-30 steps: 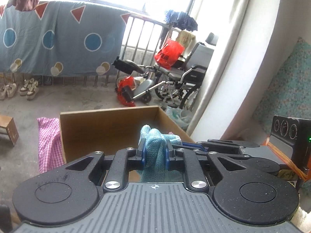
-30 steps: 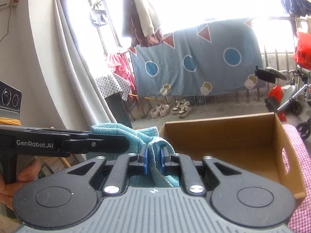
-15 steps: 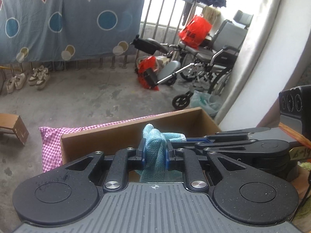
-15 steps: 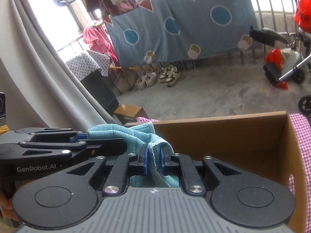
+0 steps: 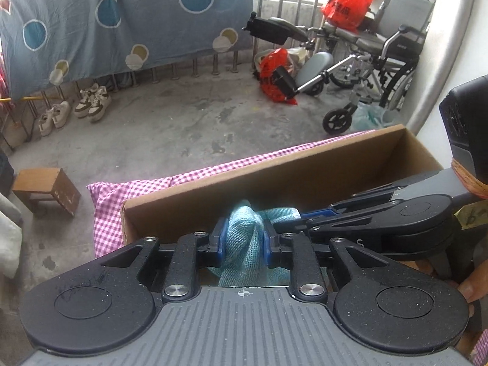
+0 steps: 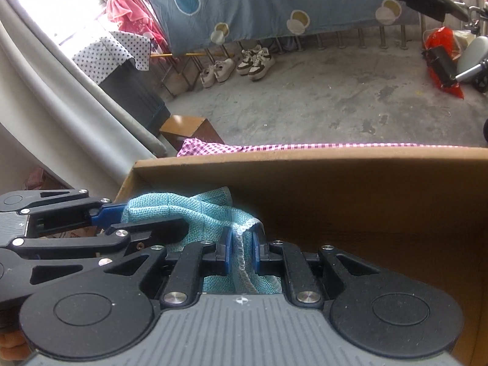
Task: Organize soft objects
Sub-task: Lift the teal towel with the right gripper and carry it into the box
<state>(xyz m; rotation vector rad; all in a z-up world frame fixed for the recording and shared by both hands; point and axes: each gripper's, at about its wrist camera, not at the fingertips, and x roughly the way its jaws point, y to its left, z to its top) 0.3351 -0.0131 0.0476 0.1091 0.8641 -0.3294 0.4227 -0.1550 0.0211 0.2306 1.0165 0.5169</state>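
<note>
Both tools grip the teal cloth (image 5: 242,238) over the cardboard box (image 6: 335,189) (left tool (image 5: 243,244) just loosening, right tool (image 6: 241,251) clenched).

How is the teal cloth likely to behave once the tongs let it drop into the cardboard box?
The teal cloth is probably floppy: it bunches and sags between both tongs. It looks light for its size, a thin open knit. It should slump rather than roll inside the cardboard box, though the knit might snag on the blue pads.

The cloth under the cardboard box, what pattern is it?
Pink-and-white gingham check on the cloth, clearest in the left wrist view.
</note>
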